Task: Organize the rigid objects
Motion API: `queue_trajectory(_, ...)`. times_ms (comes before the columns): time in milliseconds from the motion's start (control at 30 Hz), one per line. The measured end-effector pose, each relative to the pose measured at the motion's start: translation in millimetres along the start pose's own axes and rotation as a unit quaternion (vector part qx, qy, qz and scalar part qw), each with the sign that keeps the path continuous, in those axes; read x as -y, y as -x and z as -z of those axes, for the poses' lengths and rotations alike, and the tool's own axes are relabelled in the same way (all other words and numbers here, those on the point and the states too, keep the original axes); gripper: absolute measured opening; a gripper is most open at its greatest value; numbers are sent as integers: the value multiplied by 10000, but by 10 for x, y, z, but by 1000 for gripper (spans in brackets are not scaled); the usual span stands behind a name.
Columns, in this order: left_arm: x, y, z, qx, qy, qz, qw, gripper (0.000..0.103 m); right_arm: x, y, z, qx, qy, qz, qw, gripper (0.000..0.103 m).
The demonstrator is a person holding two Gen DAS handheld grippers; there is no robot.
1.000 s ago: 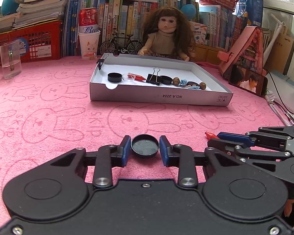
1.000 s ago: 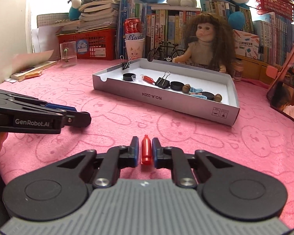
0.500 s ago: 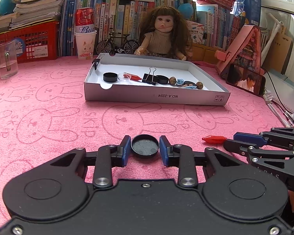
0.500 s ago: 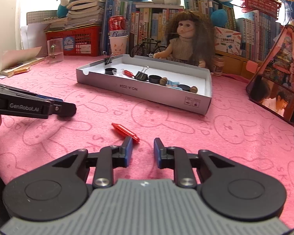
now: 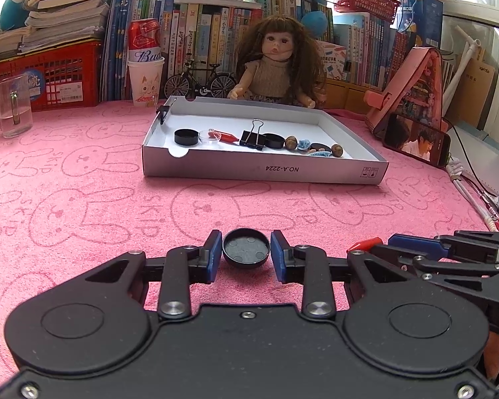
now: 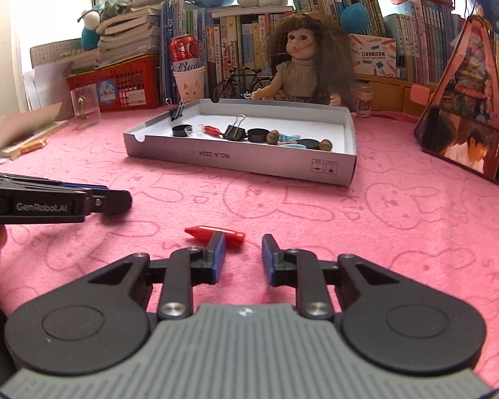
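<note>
My left gripper (image 5: 246,254) is shut on a round black cap (image 5: 246,248), held low over the pink cloth. My right gripper (image 6: 240,256) is open and empty. A red clip (image 6: 215,232) lies flat on the cloth just ahead of its left fingertip, pointing left; its tip shows in the left wrist view (image 5: 364,243). The white box lid (image 5: 264,169) lies farther back and holds black caps, a binder clip, a red clip and beads. The left gripper shows in the right wrist view (image 6: 116,199) at the left.
A doll (image 5: 277,66), toy bicycle (image 5: 199,81), paper cup with can (image 5: 146,78), red crate (image 5: 50,76) and books line the back. A glass (image 5: 13,109) stands at left. A phone (image 5: 415,139) on a pink stand is at right, cables (image 5: 475,196) near it.
My right gripper let go of the red clip and opened; the clip now lies sideways on the cloth. The left gripper kept its hold on the black cap.
</note>
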State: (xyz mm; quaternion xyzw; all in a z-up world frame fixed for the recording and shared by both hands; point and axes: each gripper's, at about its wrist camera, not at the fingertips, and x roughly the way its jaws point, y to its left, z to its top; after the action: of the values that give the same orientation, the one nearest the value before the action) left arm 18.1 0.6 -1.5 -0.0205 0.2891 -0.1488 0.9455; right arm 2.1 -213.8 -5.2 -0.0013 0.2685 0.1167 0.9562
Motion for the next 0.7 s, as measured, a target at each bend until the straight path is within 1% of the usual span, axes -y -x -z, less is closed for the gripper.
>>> queue_trajectory(100,12,14,-3,30,-10,-10,10000,30,-50,-2,10,71,-193,-54,9998,51)
queue_trajectory(167,18,21,-2,45,-3,-37,10000,30,-84,-6,14,120,-342,-50,9993,58)
queue_trajectory(267,26,21,0,49,17,-69,10000,30,-146,-25,20,188,-498,3,9986,63)
queue_trajectory(500,25,20,0,67,59,-106,9999,30,-285,-86,15,357,-608,389,9968,68)
queue_trajectory(600,22,18,3,62,74,-112,9999,30,-328,-94,14,421,-488,557,9964,69)
queue_trajectory(700,20,16,4,61,72,-116,9999,30,-338,-85,3,436,-355,547,9969,71)
